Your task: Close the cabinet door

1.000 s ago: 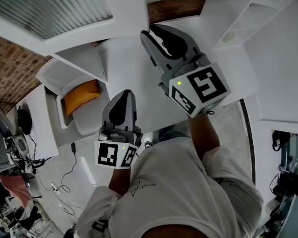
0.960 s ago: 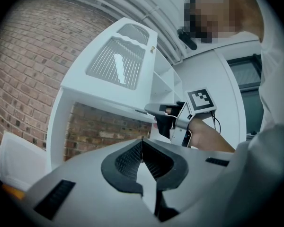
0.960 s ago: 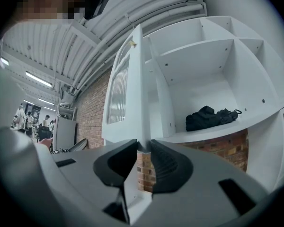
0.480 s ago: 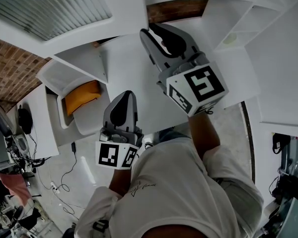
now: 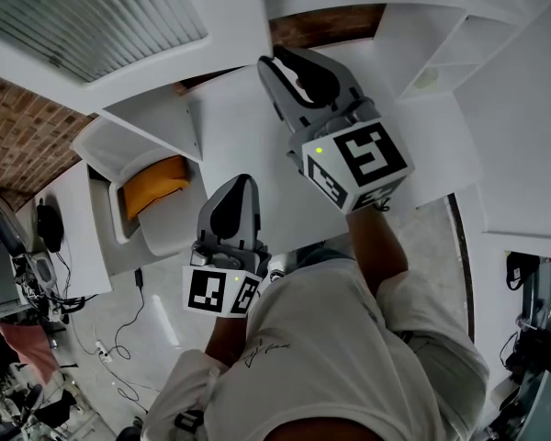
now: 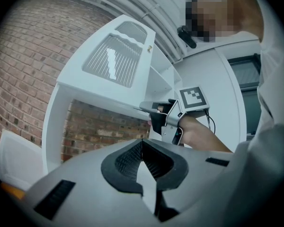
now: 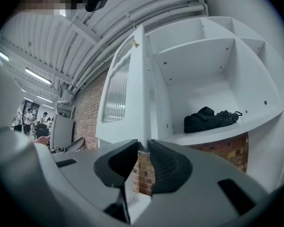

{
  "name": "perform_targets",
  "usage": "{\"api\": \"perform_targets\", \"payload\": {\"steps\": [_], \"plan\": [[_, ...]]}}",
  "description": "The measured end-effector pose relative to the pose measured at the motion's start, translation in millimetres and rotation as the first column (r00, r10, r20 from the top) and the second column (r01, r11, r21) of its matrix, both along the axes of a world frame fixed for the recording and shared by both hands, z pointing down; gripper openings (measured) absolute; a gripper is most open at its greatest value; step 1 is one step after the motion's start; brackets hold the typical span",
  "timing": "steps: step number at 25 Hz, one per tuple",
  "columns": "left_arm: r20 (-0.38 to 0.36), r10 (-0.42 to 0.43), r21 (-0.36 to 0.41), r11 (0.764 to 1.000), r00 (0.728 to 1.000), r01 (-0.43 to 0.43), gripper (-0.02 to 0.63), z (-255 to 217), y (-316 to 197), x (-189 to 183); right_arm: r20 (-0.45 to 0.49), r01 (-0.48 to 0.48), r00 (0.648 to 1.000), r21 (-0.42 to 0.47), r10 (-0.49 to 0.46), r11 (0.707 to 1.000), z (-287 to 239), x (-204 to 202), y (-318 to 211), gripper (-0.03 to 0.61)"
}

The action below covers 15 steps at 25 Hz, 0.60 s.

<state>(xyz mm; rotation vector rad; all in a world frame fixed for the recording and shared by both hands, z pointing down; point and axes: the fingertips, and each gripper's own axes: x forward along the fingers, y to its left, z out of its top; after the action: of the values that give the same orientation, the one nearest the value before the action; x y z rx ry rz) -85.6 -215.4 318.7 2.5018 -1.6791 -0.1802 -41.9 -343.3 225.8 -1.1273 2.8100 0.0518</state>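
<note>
Pinching the lower edge of the cabinet door (image 7: 119, 96) between narrow jaws, the right gripper (image 7: 143, 151) sits under the door's upright edge — open shelves (image 7: 199, 89) just to its right — while the left gripper (image 6: 142, 144), closed on nothing, hangs lower and farther off.

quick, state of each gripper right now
Left gripper: jaws closed, holding nothing.
Right gripper: jaws closed on the edge of the cabinet door.
</note>
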Motion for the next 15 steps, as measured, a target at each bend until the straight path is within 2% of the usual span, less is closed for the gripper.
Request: {"api": "perform_targets", "payload": {"steps": [12,15], "plan": [[0.0,0.004,0.001,1.0,1.0,-0.004,0.017,0,0,3,-0.003,-0.015,1.0,0.007,0.015,1.0,0,-2,-10,0.08],[0.033,-0.001,0.009,1.0,0.999,0.001,0.017,0,-1,6,-0.008,-0.029,1.0,0.008,0.029,1.0,-1,-3,-14,0.078]]}}
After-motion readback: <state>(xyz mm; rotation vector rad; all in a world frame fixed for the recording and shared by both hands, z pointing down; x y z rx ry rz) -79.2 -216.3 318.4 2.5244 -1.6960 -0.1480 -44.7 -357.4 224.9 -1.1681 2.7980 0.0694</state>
